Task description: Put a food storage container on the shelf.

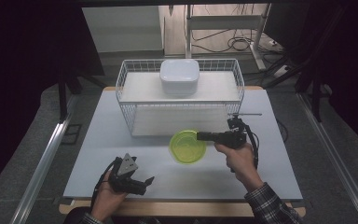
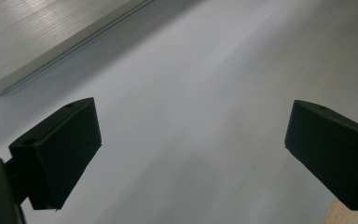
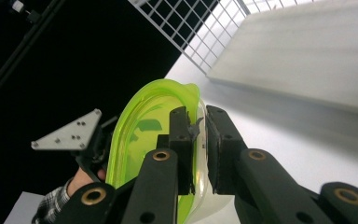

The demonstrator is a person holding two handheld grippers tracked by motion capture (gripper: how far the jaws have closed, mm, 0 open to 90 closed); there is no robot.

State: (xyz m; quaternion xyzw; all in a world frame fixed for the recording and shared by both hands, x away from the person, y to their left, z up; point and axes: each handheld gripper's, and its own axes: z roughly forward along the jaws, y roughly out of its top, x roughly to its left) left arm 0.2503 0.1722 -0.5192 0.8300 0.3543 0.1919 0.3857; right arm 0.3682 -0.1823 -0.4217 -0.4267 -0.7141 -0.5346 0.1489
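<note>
A translucent lime-green bowl (image 1: 187,146) hangs just above the white table (image 1: 270,177), in front of the wire basket. My right gripper (image 1: 200,136) is shut on its right rim, reaching in from the right. In the right gripper view the two black jaws pinch the green bowl's (image 3: 140,135) wall between them, one inside and one outside. My left gripper (image 1: 145,183) rests low near the table's front left, pointing right. Its jaws stand wide apart in the left gripper view, and between its fingertips (image 2: 70,144) there is bare table.
A white wire basket (image 1: 126,77) stands at the back middle of the table with a white lidded container (image 1: 180,75) on its upper shelf. The basket's lower tier faces the bowl. Dark floor and metal rails flank the table.
</note>
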